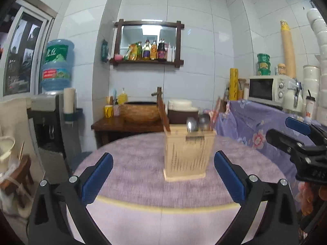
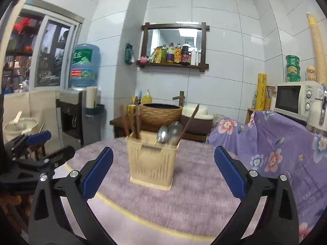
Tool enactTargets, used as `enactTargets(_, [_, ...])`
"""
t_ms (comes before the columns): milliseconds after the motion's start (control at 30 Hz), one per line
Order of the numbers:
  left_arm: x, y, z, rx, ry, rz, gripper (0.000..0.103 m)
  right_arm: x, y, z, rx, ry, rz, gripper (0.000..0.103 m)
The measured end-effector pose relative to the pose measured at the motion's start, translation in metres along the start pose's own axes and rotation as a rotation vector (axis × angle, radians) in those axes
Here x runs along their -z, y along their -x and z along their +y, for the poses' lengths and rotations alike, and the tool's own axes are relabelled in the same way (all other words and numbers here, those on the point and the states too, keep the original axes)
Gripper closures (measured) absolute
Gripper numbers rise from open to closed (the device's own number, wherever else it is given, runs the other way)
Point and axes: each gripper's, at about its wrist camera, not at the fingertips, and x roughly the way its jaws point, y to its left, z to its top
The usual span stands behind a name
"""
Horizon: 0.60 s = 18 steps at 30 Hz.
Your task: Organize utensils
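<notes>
A white-tiled kitchen, a round purple table (image 1: 143,183) low in the frame. The beige utensil holder (image 2: 152,161) stands upright at centre, 2 spoons (image 2: 168,133) and chopsticks (image 2: 136,122) in it. The left gripper (image 1: 163,180) and right gripper (image 2: 163,180) are both spread wide, holding nothing.

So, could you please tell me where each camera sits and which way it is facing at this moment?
Left wrist: sits on the left gripper, looking forward over the round purple-covered table at the beige slotted plastic utensil holder; its blue-padded fingers are wide apart, and the right gripper shows at the right edge.
Right wrist: sits on the right gripper, facing the holder; the left gripper shows at the left.
Shared: holder, table, spoons, wall shelf, microwave.
</notes>
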Motion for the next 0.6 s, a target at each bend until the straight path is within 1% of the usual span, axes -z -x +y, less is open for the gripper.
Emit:
enactTargets(33, [0.009,0.007,-0.001,-0.010,-0.008,0.011,0.005,0.016,0.012,0.004,-0.001,-0.007,0.011,0.006])
enactTargets(100, [0.032,0.028,-0.005,-0.041,-0.003,0.007,0.005,0.046,0.034,0.012,-0.008,-0.031,0.033,0.006])
enactTargets(167, [0.048,0.046,-0.006,-0.037,0.010,-0.002,0.005,0.067,0.052,0.015,0.008,-0.057,0.048,0.006])
enactTargets(233, [0.062,0.062,-0.008,-0.040,0.019,-0.003,0.005,0.085,0.071,0.016,0.004,-0.077,0.059,0.006])
enactTargets(333, [0.074,0.077,-0.006,-0.033,0.024,0.005,0.005,0.100,0.091,0.014,0.019,-0.088,0.073,0.006])
enactTargets(400, [0.078,0.079,-0.006,-0.035,0.005,0.023,0.005,0.104,0.099,0.012,0.026,-0.098,0.072,0.006])
enactTargets(533, [0.084,0.082,-0.005,-0.040,-0.003,0.043,0.005,0.107,0.102,0.011,0.032,-0.103,0.074,0.006])
enactTargets(600, [0.082,0.083,-0.005,-0.046,-0.012,0.035,0.005,0.107,0.101,0.011,0.027,-0.102,0.074,0.006])
